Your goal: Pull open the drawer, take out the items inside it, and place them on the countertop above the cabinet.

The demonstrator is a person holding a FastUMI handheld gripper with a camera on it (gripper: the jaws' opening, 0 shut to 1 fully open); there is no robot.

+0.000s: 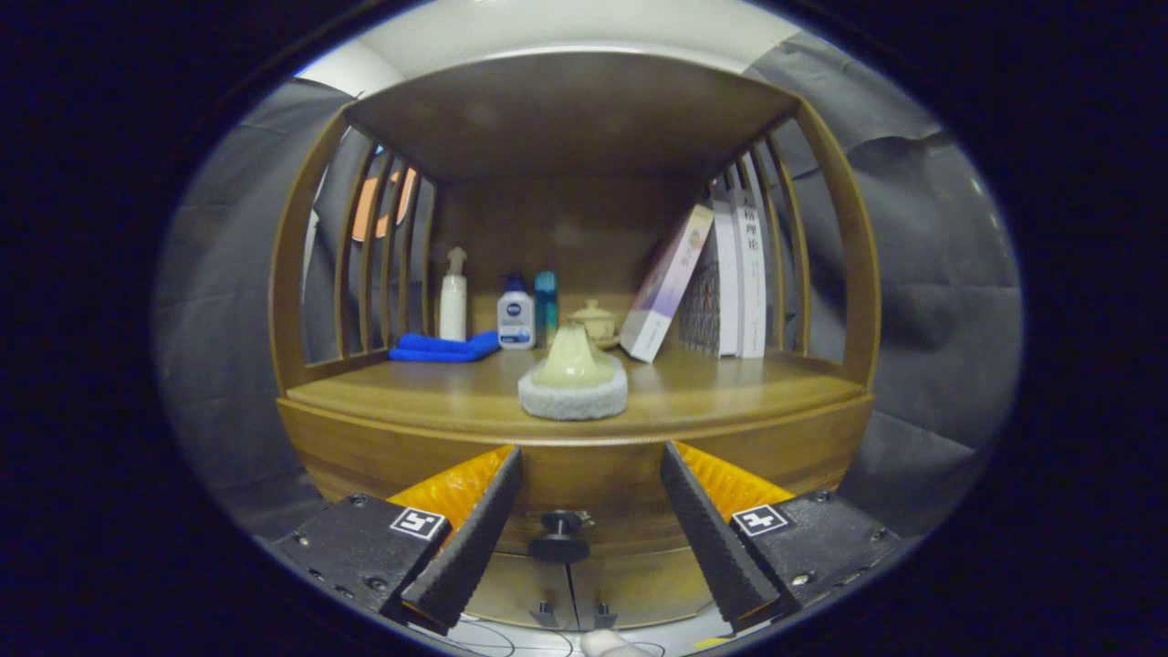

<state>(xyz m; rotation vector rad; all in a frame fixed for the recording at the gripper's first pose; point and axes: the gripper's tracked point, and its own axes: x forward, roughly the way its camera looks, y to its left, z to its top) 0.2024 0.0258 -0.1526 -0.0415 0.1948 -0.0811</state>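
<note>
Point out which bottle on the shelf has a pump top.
The tall white bottle at the left, behind the blue cloth; the two beside it have plain caps.

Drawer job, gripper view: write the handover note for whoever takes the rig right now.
Gripper: open, holding nothing, fingers either side of the drawer knob.
Drawer: looks shut; contents hidden.
Countertop: a round pad with a cream handle sits near the front edge; bottles, blue cloth and books stand behind.
Done: approach only.
Left: grip the knob, pull open, move the items up.

Sitting shut in the wooden cabinet front, drawer (584, 497) showing its dark round knob (558, 537) just below the counter (730, 392).
</note>
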